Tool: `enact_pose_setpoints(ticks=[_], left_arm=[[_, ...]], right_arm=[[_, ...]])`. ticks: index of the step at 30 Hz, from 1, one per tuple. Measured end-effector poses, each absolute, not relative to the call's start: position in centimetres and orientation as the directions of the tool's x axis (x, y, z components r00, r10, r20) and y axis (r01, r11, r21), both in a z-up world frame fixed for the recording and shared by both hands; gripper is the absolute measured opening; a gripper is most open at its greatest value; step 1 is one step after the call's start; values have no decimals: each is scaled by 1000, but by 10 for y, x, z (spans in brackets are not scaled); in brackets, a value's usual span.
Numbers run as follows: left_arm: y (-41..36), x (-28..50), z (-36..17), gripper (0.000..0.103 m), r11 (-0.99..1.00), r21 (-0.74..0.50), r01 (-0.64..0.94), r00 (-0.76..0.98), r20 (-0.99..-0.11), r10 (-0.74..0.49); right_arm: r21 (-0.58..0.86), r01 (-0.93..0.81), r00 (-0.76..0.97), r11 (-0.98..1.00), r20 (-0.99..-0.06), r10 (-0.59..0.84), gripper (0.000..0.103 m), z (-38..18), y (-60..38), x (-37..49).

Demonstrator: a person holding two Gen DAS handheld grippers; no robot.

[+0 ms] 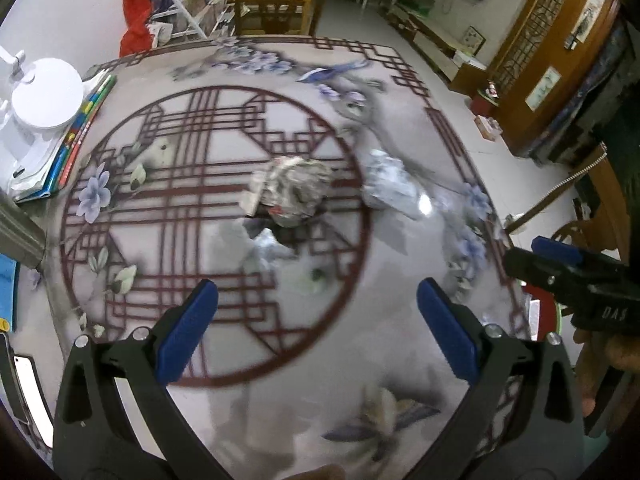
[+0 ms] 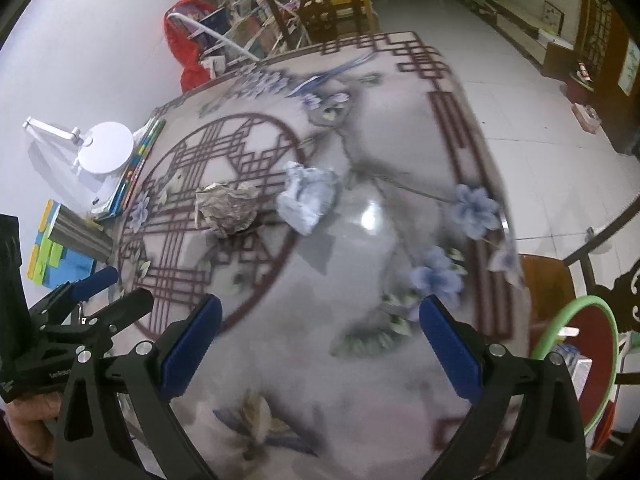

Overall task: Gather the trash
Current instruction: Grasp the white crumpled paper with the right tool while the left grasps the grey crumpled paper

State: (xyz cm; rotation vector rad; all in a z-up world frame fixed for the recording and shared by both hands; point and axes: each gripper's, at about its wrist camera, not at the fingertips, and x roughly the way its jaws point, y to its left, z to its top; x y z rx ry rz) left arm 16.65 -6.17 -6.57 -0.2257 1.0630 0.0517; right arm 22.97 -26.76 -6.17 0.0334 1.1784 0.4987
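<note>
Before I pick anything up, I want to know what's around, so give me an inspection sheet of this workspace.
Surface: glossy table printed with red lattice and blue flowers.
Job's things: brownish crumpled paper wad near the centre; bluish-white crumpled wad close beside it, contact unclear.
Clutter: white desk lamp on stacked books at the table's edge; phone at the near edge.
Grippers: left gripper open, empty, above the table; right gripper open, empty.
Cables: nothing seen.
Surroundings: wooden chair, red bag, tiled floor, green-rimmed bin beside the table.
</note>
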Motion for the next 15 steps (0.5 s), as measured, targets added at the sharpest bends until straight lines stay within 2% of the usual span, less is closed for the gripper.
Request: enact_pose_setpoints(ticks=[15], left_arm=[[-21,231,-117,98,982,-173,-81,441,-889,-120]], right_arm=[[213,-363,266,907,-909,320,95,-104,-204,280]])
